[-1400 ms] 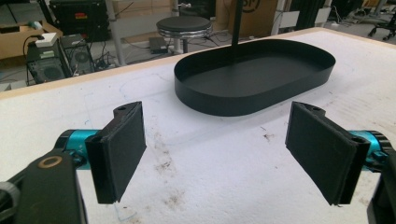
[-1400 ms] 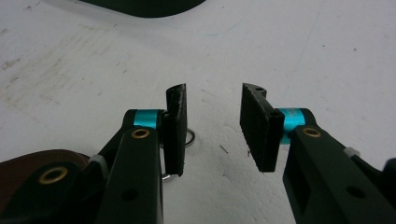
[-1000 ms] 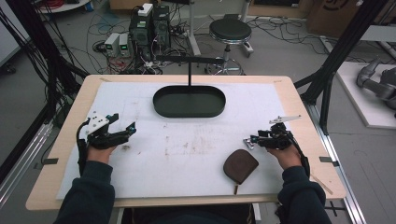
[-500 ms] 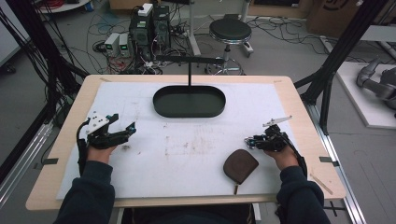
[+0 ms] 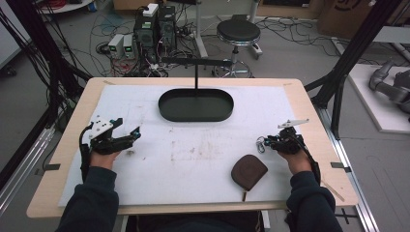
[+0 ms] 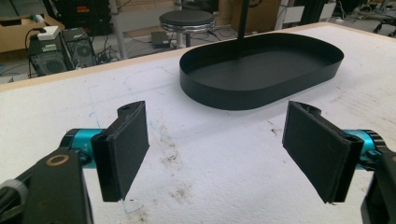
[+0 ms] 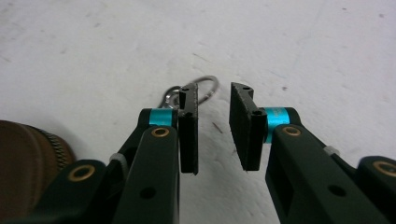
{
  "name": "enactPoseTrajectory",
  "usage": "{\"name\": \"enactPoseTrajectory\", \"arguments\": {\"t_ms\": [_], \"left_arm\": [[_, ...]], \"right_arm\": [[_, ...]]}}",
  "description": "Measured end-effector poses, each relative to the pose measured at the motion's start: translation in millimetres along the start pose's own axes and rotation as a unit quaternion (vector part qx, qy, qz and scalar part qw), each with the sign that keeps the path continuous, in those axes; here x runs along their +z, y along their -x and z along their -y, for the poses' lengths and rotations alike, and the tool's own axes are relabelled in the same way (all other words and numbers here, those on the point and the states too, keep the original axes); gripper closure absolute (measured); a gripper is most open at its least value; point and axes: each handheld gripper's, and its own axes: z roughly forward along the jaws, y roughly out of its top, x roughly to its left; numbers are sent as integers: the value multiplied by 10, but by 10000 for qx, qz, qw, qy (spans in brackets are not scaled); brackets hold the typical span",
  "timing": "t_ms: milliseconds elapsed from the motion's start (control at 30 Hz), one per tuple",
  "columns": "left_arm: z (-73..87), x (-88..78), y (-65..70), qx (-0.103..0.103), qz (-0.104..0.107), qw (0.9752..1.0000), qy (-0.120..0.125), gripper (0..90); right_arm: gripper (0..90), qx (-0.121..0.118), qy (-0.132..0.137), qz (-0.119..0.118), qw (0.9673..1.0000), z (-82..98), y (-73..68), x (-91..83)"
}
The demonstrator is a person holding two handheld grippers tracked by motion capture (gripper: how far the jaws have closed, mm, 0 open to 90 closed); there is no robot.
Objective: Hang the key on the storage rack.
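The wooden table point(image 5: 309, 111) carries a white sheet point(image 5: 193, 159) that covers most of its top and is stained with brownish marks near the middle. At the far centre of the sheet stands a black oval tray point(image 5: 196, 105) with a low wall, and a thin black post rises from its far side to a crossbar. In the left gripper view the tray point(image 6: 261, 79) lies ahead of the jaws, well apart from them.

A brown zipped pouch point(image 5: 248, 171) lies on the near right part of the sheet, with its pull tab pointing toward the person. In the right gripper view the pouch point(image 7: 28, 154) shows at the lower left edge, just beside the gripper's left arm.

The left gripper point(image 5: 129, 136) rests on the left side of the sheet, held by the person's left hand point(image 5: 104, 157). Its jaws stand wide apart with only bare sheet between them, so it is released.

The right gripper point(image 5: 265, 143) sits on the right side of the sheet, beyond the pouch. Its jaws have just been closing and now stand a narrow gap apart, parallel, with only sheet visible between the pads, so it grasps nothing.

A small metal key ring point(image 7: 198, 87) with a clip lies flat on the sheet at the tip of the right gripper's left jaw, partly hidden behind it; whether it touches the jaw cannot be told. In the high view the ring point(image 5: 261, 144) lies just beside the gripper's tip, toward the table's middle
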Motion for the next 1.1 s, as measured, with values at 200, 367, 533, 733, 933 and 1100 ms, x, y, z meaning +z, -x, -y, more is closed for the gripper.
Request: {"name": "enactPoseTrajectory", "arguments": {"t_ms": [200, 367, 533, 733, 933, 1100], "left_arm": [[2, 0, -4, 10, -3, 10000, -8, 226], [6, -3, -6, 3, -5, 10000, -11, 226], [10, -8, -13, -10, -24, 10000, -3, 226], [12, -3, -16, -8, -14, 10000, -12, 226], [14, 1, -15, 6, -16, 10000, -36, 226], [18, -3, -18, -16, -19, 10000, -38, 227]], "right_arm": [[596, 185, 28, -176, 9997, -13, -24, 53], [556, 445, -200, -164, 9987, -9, -14, 123], [783, 122, -158, -182, 9996, -33, -57, 111], [842, -217, -72, -43, 9997, -49, -88, 104], [838, -700, -151, 3, 9974, -121, -136, 169], [836, -1276, -263, 174, 9913, -170, -222, 185]]}}
